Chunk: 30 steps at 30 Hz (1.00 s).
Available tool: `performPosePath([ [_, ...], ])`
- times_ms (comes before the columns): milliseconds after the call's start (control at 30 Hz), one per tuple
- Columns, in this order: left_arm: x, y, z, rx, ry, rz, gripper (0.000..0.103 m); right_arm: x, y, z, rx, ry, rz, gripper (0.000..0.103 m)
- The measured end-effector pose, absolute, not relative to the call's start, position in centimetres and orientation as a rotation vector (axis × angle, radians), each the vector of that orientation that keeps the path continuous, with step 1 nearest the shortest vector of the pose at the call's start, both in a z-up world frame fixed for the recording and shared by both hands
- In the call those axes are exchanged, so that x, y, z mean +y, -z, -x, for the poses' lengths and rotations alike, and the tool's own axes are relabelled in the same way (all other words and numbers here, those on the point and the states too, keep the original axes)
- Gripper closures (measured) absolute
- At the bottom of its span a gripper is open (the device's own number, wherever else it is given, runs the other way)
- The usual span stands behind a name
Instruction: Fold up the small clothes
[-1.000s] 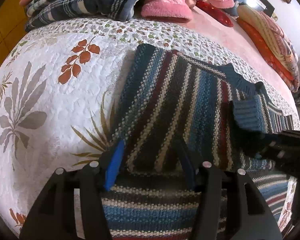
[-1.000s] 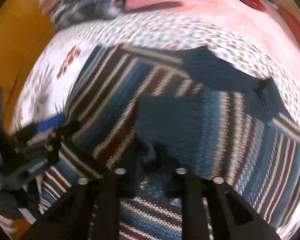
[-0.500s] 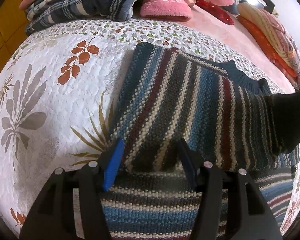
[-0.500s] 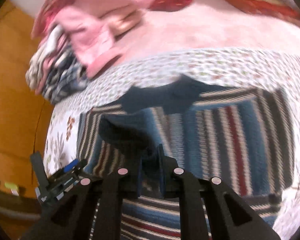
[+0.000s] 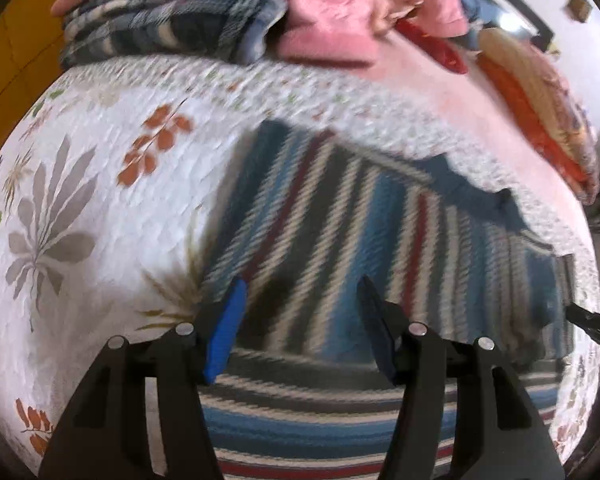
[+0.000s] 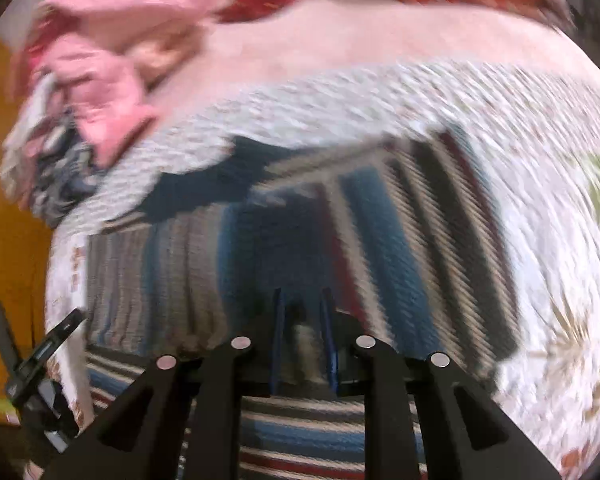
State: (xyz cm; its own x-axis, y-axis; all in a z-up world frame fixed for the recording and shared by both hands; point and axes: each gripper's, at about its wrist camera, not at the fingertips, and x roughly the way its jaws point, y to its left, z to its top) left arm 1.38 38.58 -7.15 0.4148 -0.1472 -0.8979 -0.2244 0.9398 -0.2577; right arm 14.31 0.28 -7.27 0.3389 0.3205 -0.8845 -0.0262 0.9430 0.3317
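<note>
Left wrist view: we see our left tool [image 5: 300, 300] spread wide over the striped sweater [image 5: 340, 220]; right tool [image 6: 302, 320] pinches its knit.

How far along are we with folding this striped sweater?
Partly done. The striped sweater lies flat on the floral quilt, one sleeve apparently folded across its body. In hand: the right claw looks nearly closed on knit fabric; the left claw hangs open at the hem. Left: further folds, none visible yet.
</note>
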Motion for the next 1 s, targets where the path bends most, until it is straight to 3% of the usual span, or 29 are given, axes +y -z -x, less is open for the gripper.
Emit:
performPosePath([
  [133,36.1,7.8,-2.5,1.191,0.019,0.387,0.045,3.5,7.2,-15.4,1.212,-0.321,-0.229,0.079],
  [367,35.8,11.5,-2.0,1.256,0.015,0.362,0.046,3.9,11.9,-16.4,1.317,-0.257,-0.183,0.079],
  [667,36.5,10.3,-1.4,1.265,0.028,0.372,0.045,3.0,11.7,-15.8,1.302,-0.289,-0.249,0.077],
  [733,37.1,8.6,-0.2,1.245,0.031,0.388,0.041,1.8,9.5,-14.0,1.245,-0.328,-0.312,0.070],
  [800,37.6,7.0,2.1,1.229,0.030,0.369,0.031,0.8,7.9,-12.0,1.210,-0.353,-0.335,0.054],
  [1000,39.8,5.4,12.8,1.330,-0.020,0.315,0.027,-1.9,7.0,-1.3,1.255,-0.384,-0.303,0.053],
])
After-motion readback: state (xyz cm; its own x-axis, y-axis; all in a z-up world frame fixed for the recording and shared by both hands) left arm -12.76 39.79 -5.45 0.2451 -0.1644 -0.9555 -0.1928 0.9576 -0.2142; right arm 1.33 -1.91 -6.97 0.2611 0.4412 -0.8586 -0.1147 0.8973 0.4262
